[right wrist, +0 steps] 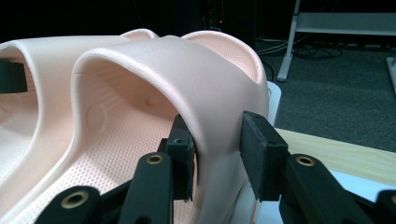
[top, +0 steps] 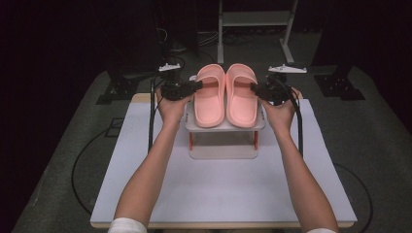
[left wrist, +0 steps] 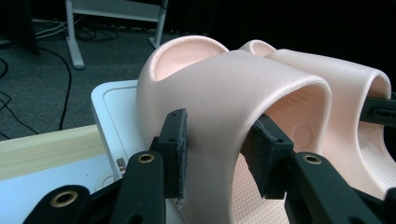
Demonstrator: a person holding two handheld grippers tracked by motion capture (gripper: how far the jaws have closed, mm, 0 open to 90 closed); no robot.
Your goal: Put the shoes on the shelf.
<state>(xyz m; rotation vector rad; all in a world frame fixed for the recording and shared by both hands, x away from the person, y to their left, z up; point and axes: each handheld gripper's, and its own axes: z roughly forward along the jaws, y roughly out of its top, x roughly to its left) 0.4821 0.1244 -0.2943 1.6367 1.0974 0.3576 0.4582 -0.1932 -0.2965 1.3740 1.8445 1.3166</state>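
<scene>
Two pink slides sit side by side, touching, on the top shelf of a small white rack (top: 224,127) that stands on the far half of the white table (top: 223,194). The left slide (top: 210,97) has the left gripper (top: 198,86) at its outer side, and the right slide (top: 241,96) has the right gripper (top: 254,88) at its outer side, each held in a hand that comes up from the near edge. In the left gripper view the jaws straddle the outer wall of the strap (left wrist: 243,93), one pad outside and one inside under the arch; the outer pad (left wrist: 173,154) stands with a thin gap from the wall and the inner one lies close against it, so the jaws are parted and not clamping. The right gripper view shows the same on the other strap (right wrist: 187,79): the inner pad (right wrist: 180,161) lies at the wall, the outer pad (right wrist: 256,156) stands clear of it, jaws parted with the wall between them. Each view also catches the far gripper's jaw tip inside the other slide. The rack has orange legs (top: 191,141) and a lower shelf (top: 222,151) beneath. A black cable (top: 151,121) trails along the left forearm and another down the right. Beyond the table lie grey carpet (top: 374,136), dark stand bases (top: 339,87) and a white frame (top: 255,19).
</scene>
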